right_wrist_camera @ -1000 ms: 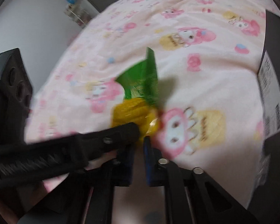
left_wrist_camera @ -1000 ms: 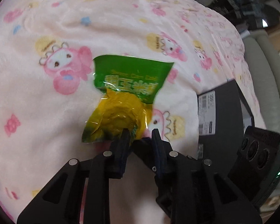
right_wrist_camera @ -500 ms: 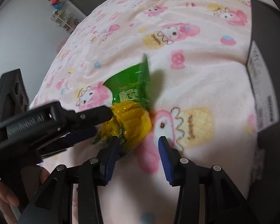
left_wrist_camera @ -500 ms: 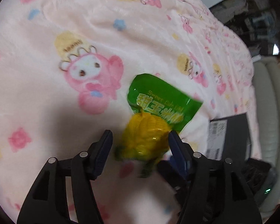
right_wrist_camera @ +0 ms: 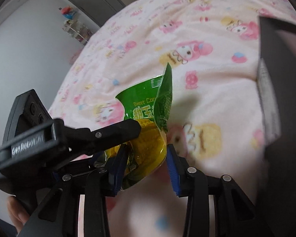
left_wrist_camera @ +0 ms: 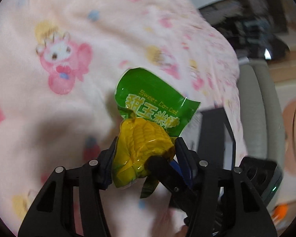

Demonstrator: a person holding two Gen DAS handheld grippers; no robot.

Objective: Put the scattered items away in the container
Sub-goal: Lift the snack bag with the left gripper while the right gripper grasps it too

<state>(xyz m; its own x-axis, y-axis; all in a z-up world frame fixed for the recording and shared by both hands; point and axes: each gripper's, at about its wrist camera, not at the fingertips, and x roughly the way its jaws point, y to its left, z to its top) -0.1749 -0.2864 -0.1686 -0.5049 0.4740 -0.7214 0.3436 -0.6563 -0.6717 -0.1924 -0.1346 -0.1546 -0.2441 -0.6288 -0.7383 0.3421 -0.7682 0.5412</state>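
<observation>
Left gripper (left_wrist_camera: 146, 144), hand-held, pointing down at a green-and-yellow corn packet (left_wrist_camera: 148, 106). Its jaws are closing. The yellow body of the packet fills the gap between them, and both pads appear to touch it.

Right gripper (right_wrist_camera: 148, 150), approaching from the other side. Its jaws are also closing around the packet's lower end. The left pad meets the film; the right pad stands just clear. One finger of each tool crosses the other's view, so the two sets of jaws overlap at the same spot.

Change: a second ago both grippers were pinched nearly shut at the packet's bottom corner, with the packet lying flat on the blanket (left_wrist_camera: 69, 118). Both have since opened wide and are now closing again, higher up on the bulky yellow part. The packet now stands tilted, its green end raised.

Meaning: this reads as a regrasp for a firmer hold. The packet is not yet stored; it is near the black box (right_wrist_camera: 276, 79), probably the container, at the blanket's edge.
</observation>
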